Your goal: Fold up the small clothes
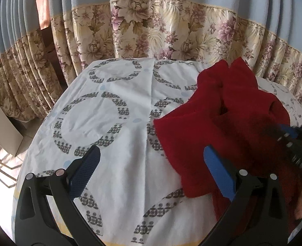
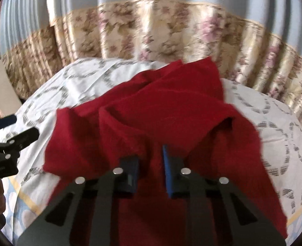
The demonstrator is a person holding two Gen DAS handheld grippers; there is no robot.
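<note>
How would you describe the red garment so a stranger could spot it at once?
Start at the flowered curtain; in front of it lies a white sheet printed with grey rings. The red garment sits crumpled on that sheet, the only plain deep-red cloth there.

Your surface (image 1: 114,184) was covered by a white cloth (image 1: 126,123) printed with grey rings, its yellow-striped border at the near edge. A crumpled red garment (image 2: 161,123) lay directly on it, right of centre, reaching over the near edge.
</note>
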